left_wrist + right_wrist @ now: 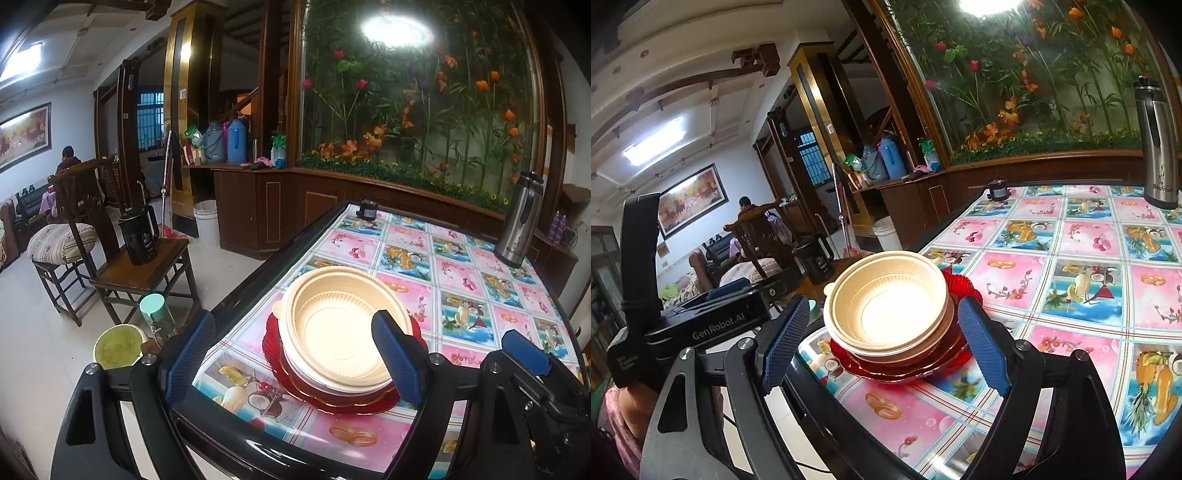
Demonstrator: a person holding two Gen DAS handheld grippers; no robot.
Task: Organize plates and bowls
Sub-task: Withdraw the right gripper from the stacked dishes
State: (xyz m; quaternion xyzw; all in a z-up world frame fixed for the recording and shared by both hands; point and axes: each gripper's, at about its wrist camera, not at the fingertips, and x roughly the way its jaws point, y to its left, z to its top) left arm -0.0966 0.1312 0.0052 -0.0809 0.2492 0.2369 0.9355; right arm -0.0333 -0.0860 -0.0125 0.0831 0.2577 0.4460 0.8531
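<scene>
Looks near done: cream bowls point(345, 325) nested on red plates point(332, 400) at table point(461, 258) near-left corner, both tongs released, empty.

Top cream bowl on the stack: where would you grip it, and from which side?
Grip the top bowl by its rim, at the near edge facing the grippers. It sits upright, nested in another bowl on the red plates, so its wall is mostly hidden and only the flared rim stands free. One jaw inside, one outside, then lift straight up. The small tab at its left rim might also serve.
</scene>
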